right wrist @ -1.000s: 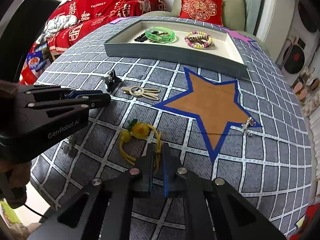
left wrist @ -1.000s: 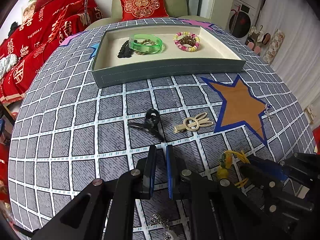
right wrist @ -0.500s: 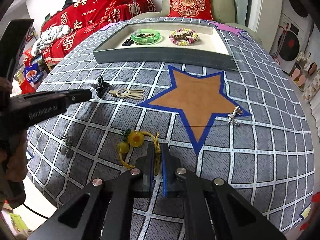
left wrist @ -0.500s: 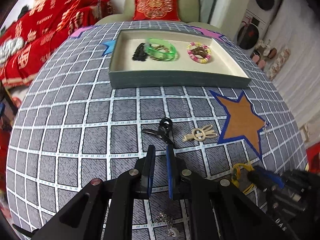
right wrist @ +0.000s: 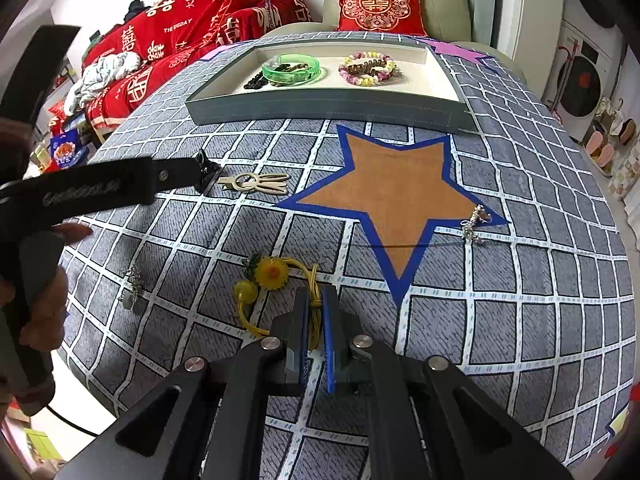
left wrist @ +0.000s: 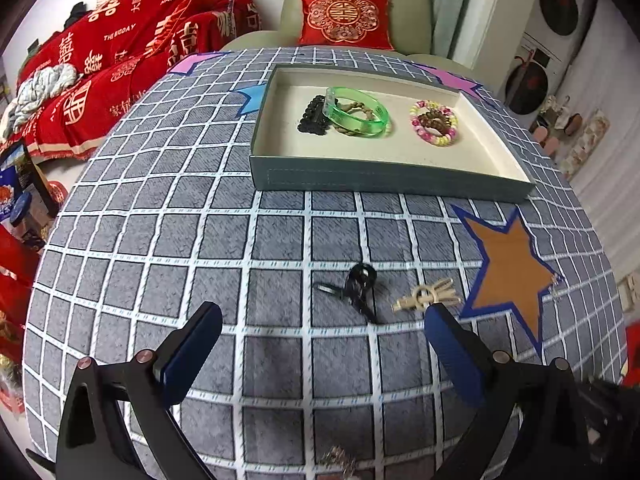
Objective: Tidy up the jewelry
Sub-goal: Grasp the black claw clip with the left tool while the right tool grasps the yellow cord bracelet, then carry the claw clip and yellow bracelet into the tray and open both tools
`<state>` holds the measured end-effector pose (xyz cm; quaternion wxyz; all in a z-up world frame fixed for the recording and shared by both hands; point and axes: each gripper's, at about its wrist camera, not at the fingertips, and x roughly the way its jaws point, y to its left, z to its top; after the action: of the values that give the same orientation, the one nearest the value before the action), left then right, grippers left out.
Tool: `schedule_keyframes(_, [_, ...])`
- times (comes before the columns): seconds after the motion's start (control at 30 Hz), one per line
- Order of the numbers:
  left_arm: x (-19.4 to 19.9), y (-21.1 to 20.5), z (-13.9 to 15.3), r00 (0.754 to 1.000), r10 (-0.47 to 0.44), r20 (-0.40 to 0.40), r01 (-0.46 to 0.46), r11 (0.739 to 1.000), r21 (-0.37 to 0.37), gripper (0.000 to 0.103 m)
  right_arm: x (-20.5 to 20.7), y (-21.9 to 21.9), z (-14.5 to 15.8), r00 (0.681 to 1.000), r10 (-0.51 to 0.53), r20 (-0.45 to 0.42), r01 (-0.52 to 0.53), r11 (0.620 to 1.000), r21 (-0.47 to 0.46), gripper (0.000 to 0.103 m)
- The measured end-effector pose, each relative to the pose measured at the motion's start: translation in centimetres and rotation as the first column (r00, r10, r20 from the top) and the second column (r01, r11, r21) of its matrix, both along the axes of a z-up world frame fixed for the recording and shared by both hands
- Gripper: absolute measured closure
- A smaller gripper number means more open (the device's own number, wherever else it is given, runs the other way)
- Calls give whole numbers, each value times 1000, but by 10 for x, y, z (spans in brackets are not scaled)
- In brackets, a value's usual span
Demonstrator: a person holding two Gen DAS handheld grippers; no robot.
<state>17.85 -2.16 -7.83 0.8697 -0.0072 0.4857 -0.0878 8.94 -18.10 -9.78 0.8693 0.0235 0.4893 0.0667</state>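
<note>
On the left of the surface point(left wrist: 168, 240), the left tool point(left wrist: 320, 344) hung just short of the black hair clip point(left wrist: 357, 288). Its jaws had just swung wide apart, with nothing between them. The step in hand looked like the reach for this clip, while the tray point(left wrist: 384, 178) at the far side already held a black bead string point(left wrist: 314, 116), a green bangle point(left wrist: 357, 111) and a pastel bead bracelet point(left wrist: 434, 123).

The clip lay flat, its long axis slanting from the far left to the near right in the left wrist view, ring end farthest from the tool. The next move probably called for lowering the open jaws astride its narrow body, across that axis, then closing.

Just right of it lay the beige hair clip point(left wrist: 426, 296), long axis nearly sideways, its prongs pointing right toward the orange star point(left wrist: 512, 268).

Farther right, the right tool point(right wrist: 315, 304) was closed on the cord of the yellow flower hair tie point(right wrist: 272, 276), which lay near the surface's front edge, flower end pointing away to the left. A small silver charm point(right wrist: 474, 224) sat at the star's right tip, and another silver piece point(right wrist: 134, 280) lay near the person's hand point(right wrist: 44, 304).
</note>
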Motion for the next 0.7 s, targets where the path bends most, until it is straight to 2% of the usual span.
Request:
schedule_keyframes(0.03, [3, -1, -1, 1000, 5, -8, -5, 1000, -4, 0, 0, 0, 0, 1000, 0, 1, 0, 1000, 2, 96])
schedule_keyframes(0.1, [11, -3, -5, 999, 11, -32, -12, 1000, -19, 10, 0, 0, 0, 1000, 0, 1, 0, 1000, 2, 96])
schedule_keyframes(0.17, [16, -7, -9, 999, 9, -50, -10, 1000, -20, 10, 0, 0, 0, 1000, 1, 1, -1, 1000, 1, 96])
schedule_keyframes(0.27, [19, -9, -13, 998, 14, -63, -14, 1000, -12, 21, 0, 0, 0, 1000, 2, 2, -2, 1000, 1, 96])
schedule_keyframes(0.33, [18, -9, -12, 998, 10, -58, -12, 999, -33, 27, 0, 0, 0, 1000, 3, 3, -3, 1000, -1, 96])
schedule_keyframes(0.4, [17, -10, -11, 999, -2, -43, 0, 999, -38, 57, 0, 1, -1, 1000, 7, 6, -7, 1000, -9, 96])
schedule_keyframes(0.47, [15, -12, -12, 999, -27, -30, 26, 1000, -12, 57, -1, 2, 0, 1000, 9, 9, -9, 1000, -15, 96])
schedule_keyframes(0.7, [3, -7, -6, 998, -57, 7, 58, 998, -32, 57, -2, -2, 2, 1000, -10, 17, 10, 1000, 13, 96])
